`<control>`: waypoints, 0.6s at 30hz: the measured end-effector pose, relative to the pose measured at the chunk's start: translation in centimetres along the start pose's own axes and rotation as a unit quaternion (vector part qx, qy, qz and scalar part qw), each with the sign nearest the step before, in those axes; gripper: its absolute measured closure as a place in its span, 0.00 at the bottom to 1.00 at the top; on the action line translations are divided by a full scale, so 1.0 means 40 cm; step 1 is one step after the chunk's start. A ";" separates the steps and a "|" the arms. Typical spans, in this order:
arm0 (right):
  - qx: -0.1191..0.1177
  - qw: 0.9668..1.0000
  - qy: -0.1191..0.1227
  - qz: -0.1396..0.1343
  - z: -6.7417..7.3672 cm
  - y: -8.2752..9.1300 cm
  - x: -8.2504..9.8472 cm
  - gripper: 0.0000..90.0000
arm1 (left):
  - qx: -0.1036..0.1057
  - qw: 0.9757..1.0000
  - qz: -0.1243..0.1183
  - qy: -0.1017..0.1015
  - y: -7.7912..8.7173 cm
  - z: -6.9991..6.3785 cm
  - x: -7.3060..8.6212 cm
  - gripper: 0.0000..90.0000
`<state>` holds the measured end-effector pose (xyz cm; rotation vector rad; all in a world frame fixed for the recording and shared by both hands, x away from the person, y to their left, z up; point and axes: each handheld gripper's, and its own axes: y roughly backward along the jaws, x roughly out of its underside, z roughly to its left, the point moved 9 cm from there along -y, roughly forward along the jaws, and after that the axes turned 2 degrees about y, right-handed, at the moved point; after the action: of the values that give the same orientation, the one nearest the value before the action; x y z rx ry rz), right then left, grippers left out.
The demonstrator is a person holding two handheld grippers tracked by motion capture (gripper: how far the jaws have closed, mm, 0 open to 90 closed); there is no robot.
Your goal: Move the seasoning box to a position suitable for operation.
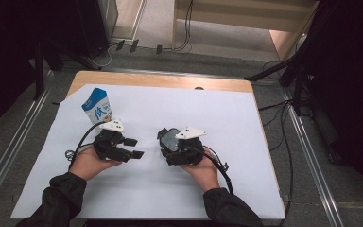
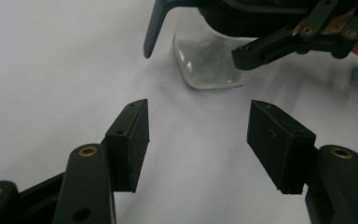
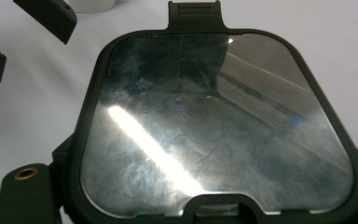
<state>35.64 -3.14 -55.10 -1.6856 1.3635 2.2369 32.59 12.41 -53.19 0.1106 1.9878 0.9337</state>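
While right tool (image 1: 170, 142) pinches square clear container (image 2: 209, 65) with dark-rimmed glossy lid (image 3: 214, 121) on white-covered bench (image 1: 246, 142), left tool (image 2: 198, 140) stands spread, empty, just beside. Gabled milk carton (image 1: 97, 106) upright behind left tool.

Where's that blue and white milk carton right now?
In the high view the milk carton stands at the table's far left, just beyond the left gripper.

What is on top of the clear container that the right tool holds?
A dark-rimmed lid with a shiny, see-through panel covers the clear container, and a flap sticks out at its far edge. Reflections on the panel hide whatever is inside.
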 end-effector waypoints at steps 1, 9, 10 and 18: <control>0.000 1.000 0.000 0.000 0.000 0.000 0.000 0.18 | 0.000 1.000 0.000 0.000 0.000 0.000 0.000 0.45; 0.001 1.000 0.029 -0.007 0.010 -0.028 -0.008 0.18 | -0.015 1.000 0.004 0.004 0.018 0.005 0.027 0.44; 0.002 1.000 0.029 -0.010 0.010 -0.030 -0.008 0.18 | -0.017 1.000 0.000 0.006 0.023 0.006 0.030 0.44; -0.015 1.000 -0.004 0.001 0.006 -0.031 -0.011 0.10 | -0.022 1.000 -0.001 0.010 0.034 0.010 0.040 0.44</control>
<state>36.26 -2.03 -55.53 -1.6845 1.3365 2.2735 31.58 14.27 -53.55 0.0752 1.9836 0.9790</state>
